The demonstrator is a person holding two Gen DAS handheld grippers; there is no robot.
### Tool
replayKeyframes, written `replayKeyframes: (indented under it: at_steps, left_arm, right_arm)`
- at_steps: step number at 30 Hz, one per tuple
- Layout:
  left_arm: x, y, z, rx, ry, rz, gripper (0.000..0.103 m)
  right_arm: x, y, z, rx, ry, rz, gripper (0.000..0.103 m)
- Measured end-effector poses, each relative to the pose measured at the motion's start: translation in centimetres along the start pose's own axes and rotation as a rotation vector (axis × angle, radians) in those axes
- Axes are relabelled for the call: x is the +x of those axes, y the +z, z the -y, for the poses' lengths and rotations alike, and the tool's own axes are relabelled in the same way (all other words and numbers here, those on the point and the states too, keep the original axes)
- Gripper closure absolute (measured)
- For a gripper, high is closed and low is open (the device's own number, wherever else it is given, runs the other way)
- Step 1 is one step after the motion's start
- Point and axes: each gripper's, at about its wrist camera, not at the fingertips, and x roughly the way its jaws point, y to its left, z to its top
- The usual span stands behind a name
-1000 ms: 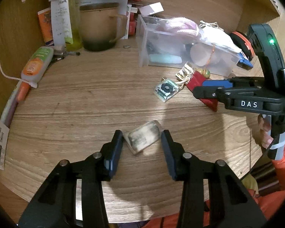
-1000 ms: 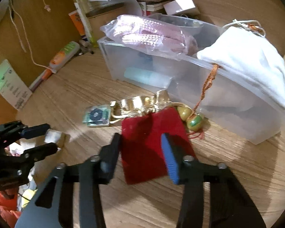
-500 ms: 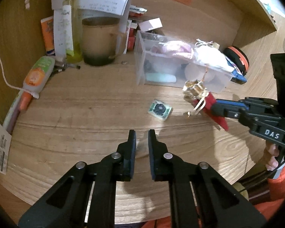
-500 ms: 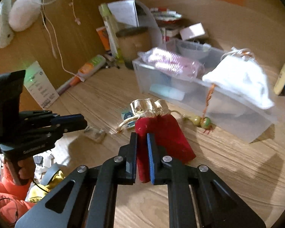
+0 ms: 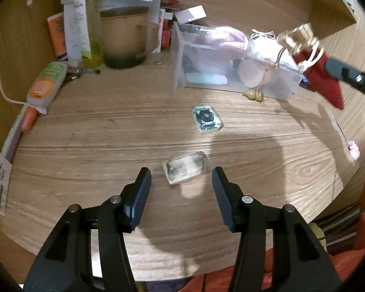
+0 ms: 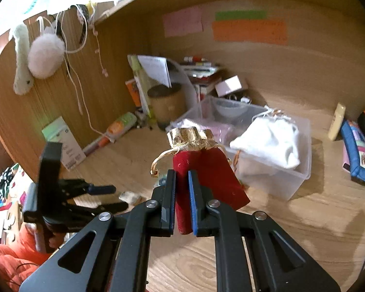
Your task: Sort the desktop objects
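Fingers of the right gripper [image 6: 182, 196] pinch a red drawstring pouch [image 6: 206, 170] above the desk, best lowered gently into the clear bin [image 6: 279, 180]; the left gripper [image 5: 181, 189], jaws just opened, straddles a small packet [image 5: 185, 167]

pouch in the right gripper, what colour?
Dark red pouch with a gold gathered top, clamped in the right gripper. Clearest in the right wrist view.

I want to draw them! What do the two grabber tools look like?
Both grippers, left and right, are black plastic with two long fingers, blue pads inside, silver round screws at the joints and triangle cut-outs. The person wears an orange sleeve.
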Motion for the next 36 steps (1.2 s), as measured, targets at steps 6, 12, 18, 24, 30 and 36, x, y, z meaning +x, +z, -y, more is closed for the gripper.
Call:
replayKeyframes:
  at_steps: [6,12,18,24,30,36]
  left_arm:
    - [1.2,0.8,0.8,0.013,-0.023,-0.006,0.061]
    - [1.7,1.1,1.4,0.036,-0.004,0.008,0.064]
    - [-0.7,2.9,2.3,0.044,-0.051,0.093,0.064]
    - [-4.0,6.6,3.8,0.072,-0.085,0.234,0.064]
    - [-5.1,10.3,5.0,0.097,-0.099,0.327,0.064]
    - [-3.0,13.6,5.0,0.089,-0.096,0.324,0.064]
  right_arm:
    - [-1.0,0.7,0.7,0.011,-0.017,0.042,0.094]
    - [-1.7,1.7,2.1,0.033,-0.045,0.079,0.094]
    - [-2.0,2.7,3.8,0.060,-0.067,0.113,0.094]
    - [-1.5,3.8,5.1,0.075,-0.070,0.130,0.094]
    - [-0.6,5.2,5.5,0.080,-0.042,0.147,0.094]
    - [1.4,6.6,5.3,0.067,-0.020,0.136,0.094]
